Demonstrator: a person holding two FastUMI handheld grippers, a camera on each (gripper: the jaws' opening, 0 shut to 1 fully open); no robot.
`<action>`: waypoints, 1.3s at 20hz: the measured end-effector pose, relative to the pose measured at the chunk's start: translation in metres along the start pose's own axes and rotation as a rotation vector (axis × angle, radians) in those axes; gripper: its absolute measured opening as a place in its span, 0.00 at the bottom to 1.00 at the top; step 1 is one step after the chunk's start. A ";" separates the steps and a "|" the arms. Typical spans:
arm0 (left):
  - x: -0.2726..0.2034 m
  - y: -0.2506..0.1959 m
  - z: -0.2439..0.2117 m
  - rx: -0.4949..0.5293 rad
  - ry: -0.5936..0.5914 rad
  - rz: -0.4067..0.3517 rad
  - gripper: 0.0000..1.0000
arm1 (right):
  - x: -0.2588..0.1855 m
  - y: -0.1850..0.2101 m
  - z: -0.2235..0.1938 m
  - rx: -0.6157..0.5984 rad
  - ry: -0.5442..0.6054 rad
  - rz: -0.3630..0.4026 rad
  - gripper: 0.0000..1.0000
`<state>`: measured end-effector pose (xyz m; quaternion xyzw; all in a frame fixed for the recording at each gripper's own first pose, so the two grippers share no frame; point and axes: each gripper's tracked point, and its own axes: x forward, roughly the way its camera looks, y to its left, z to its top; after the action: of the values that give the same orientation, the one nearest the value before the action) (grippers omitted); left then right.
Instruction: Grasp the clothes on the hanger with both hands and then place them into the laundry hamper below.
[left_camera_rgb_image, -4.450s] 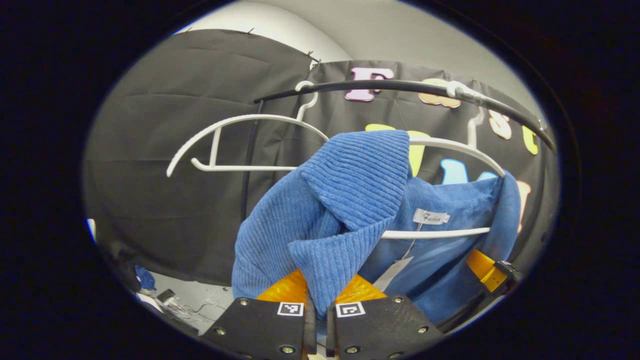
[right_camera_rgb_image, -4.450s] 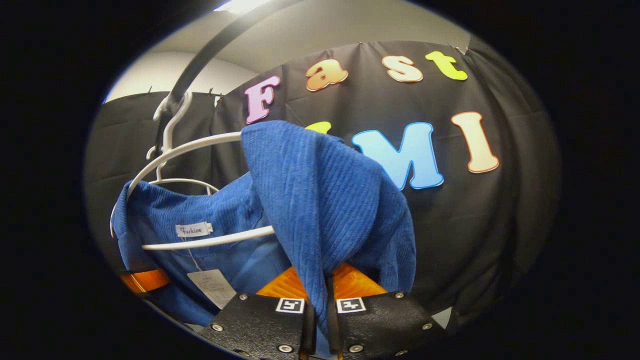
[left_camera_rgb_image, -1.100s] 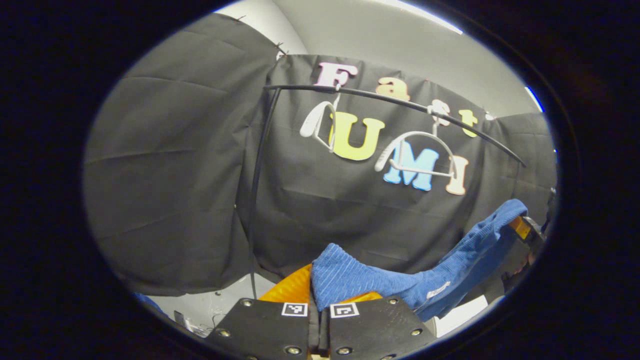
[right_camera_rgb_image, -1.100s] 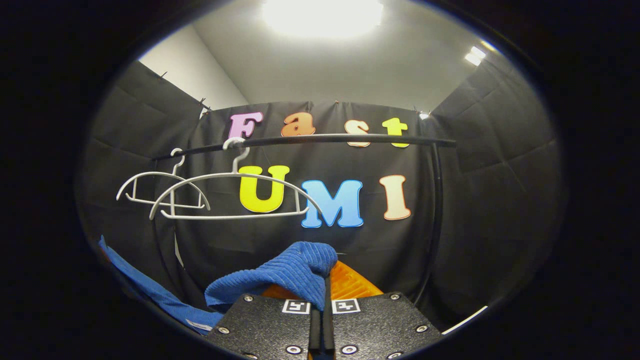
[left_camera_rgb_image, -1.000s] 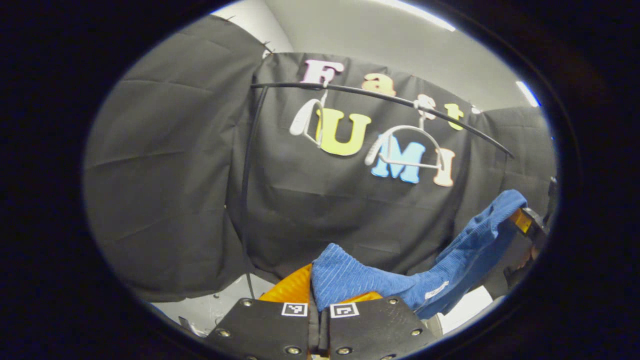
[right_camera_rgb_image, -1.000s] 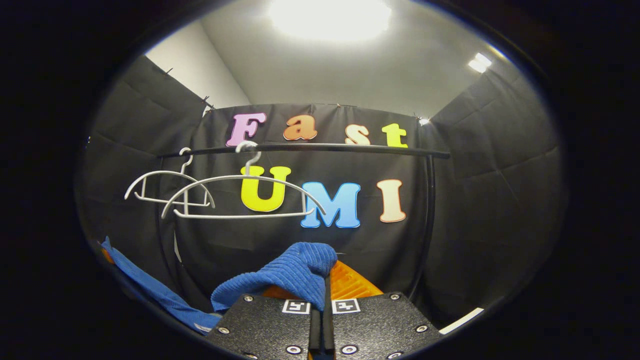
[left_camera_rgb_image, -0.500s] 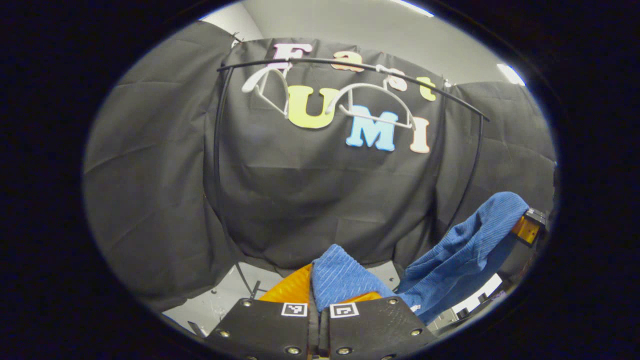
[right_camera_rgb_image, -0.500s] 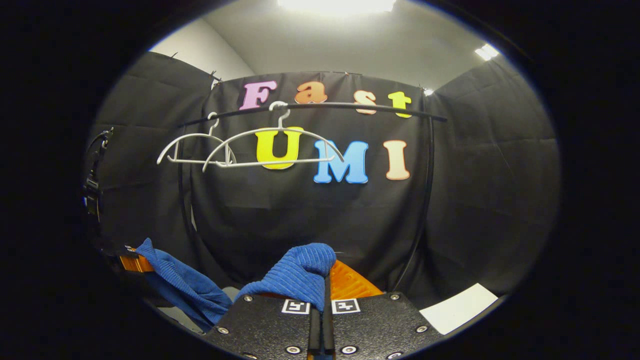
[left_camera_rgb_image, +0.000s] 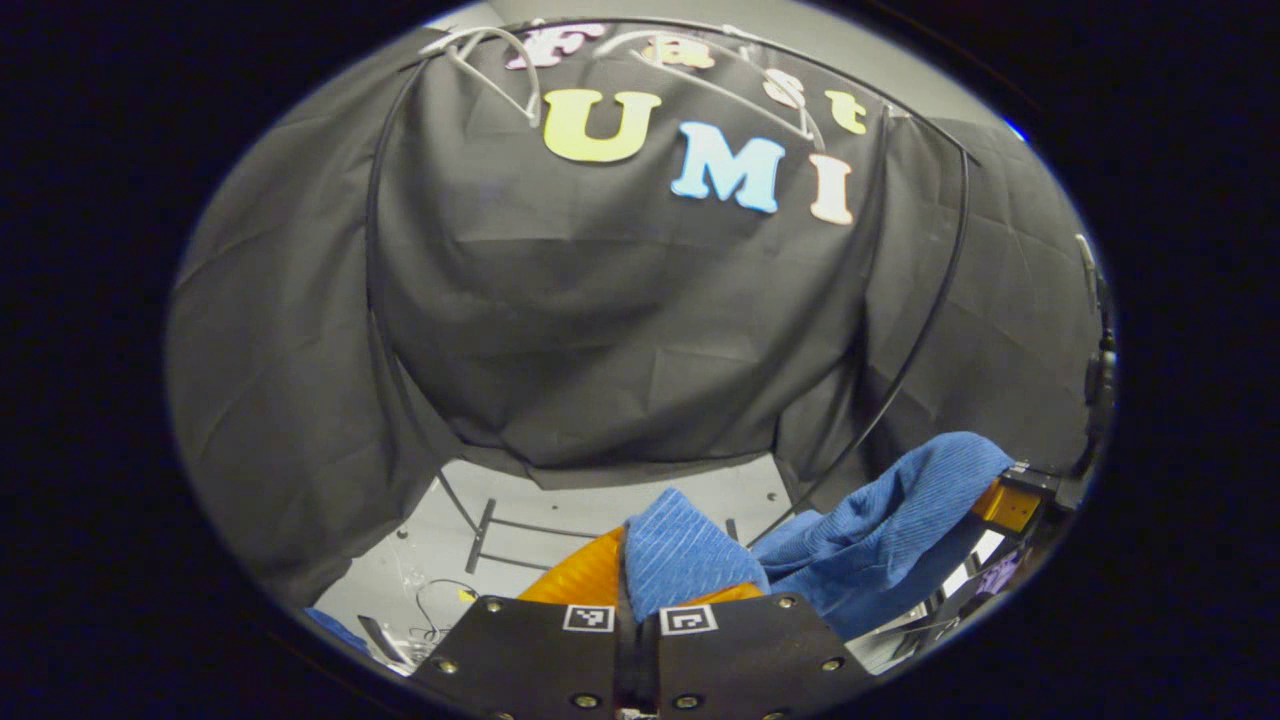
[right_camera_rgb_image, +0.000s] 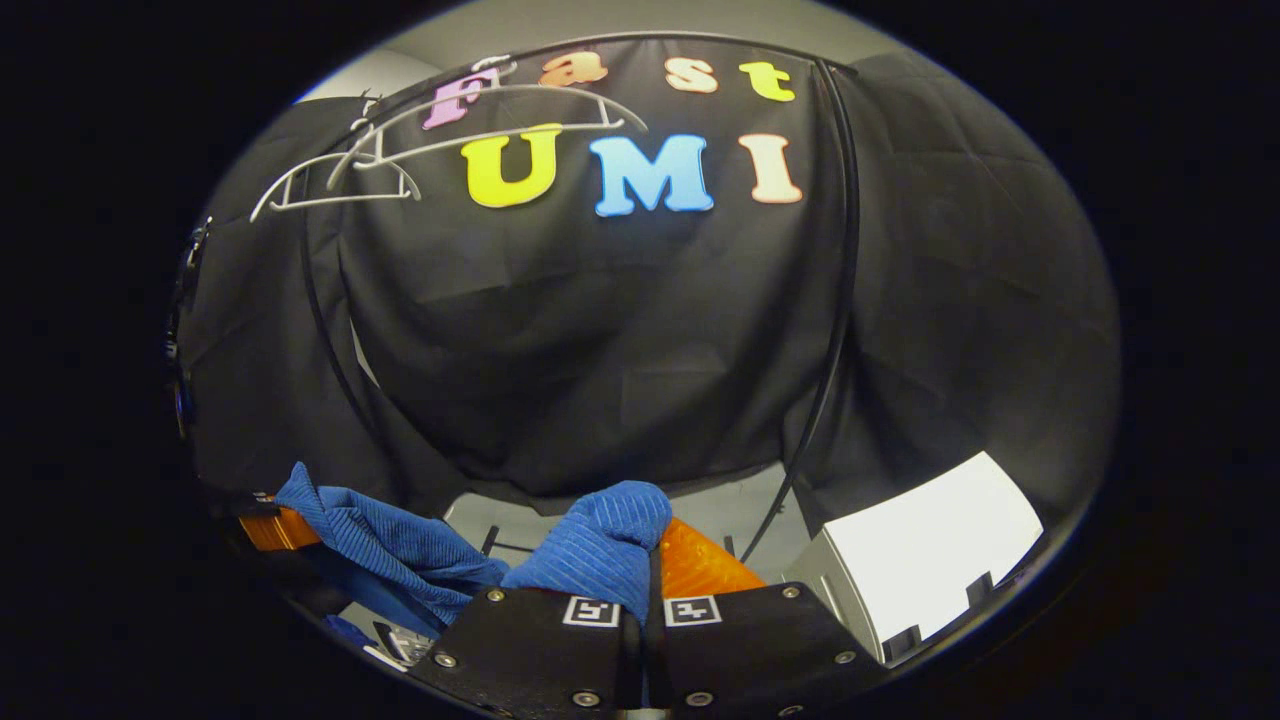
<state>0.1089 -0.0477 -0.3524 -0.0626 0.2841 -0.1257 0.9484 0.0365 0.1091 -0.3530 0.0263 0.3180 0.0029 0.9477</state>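
Note:
The blue ribbed garment (left_camera_rgb_image: 690, 560) hangs off the hanger between my two grippers. In the left gripper view, my left gripper (left_camera_rgb_image: 632, 570) is shut on one bunched edge of it. The cloth sags rightward to my right gripper (left_camera_rgb_image: 1005, 503), low at the right edge. In the right gripper view, my right gripper (right_camera_rgb_image: 650, 565) is shut on another fold of the garment (right_camera_rgb_image: 605, 550). From there it trails left to my left gripper (right_camera_rgb_image: 268, 530). Two bare white hangers (right_camera_rgb_image: 330, 190) (right_camera_rgb_image: 500, 110) hang on the rail high above. A white boxy container (right_camera_rgb_image: 930, 555) stands low on the right.
The black rack's rail and posts (right_camera_rgb_image: 835, 300) curve down both sides in front of the black cloth wall. Its base bars (left_camera_rgb_image: 490, 525) lie on the grey floor (left_camera_rgb_image: 560, 490) below the cloth. Cables (left_camera_rgb_image: 430, 590) lie on the floor at lower left.
Both grippers have dropped and tilted down with the garment; the hangers and rail have slid to the top of both views, and the floor and white container have come into sight.

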 end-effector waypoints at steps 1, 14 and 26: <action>0.011 -0.006 -0.009 0.025 0.012 -0.009 0.02 | 0.012 -0.005 -0.010 0.006 0.021 -0.004 0.02; 0.131 -0.041 -0.139 0.051 0.180 -0.016 0.03 | 0.103 -0.029 -0.128 0.048 0.244 -0.020 0.03; 0.110 -0.025 -0.170 0.049 0.336 0.079 0.50 | 0.084 -0.011 -0.158 0.083 0.399 0.112 0.38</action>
<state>0.0978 -0.1097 -0.5465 -0.0064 0.4377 -0.1039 0.8931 0.0078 0.1079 -0.5300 0.0821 0.4973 0.0477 0.8624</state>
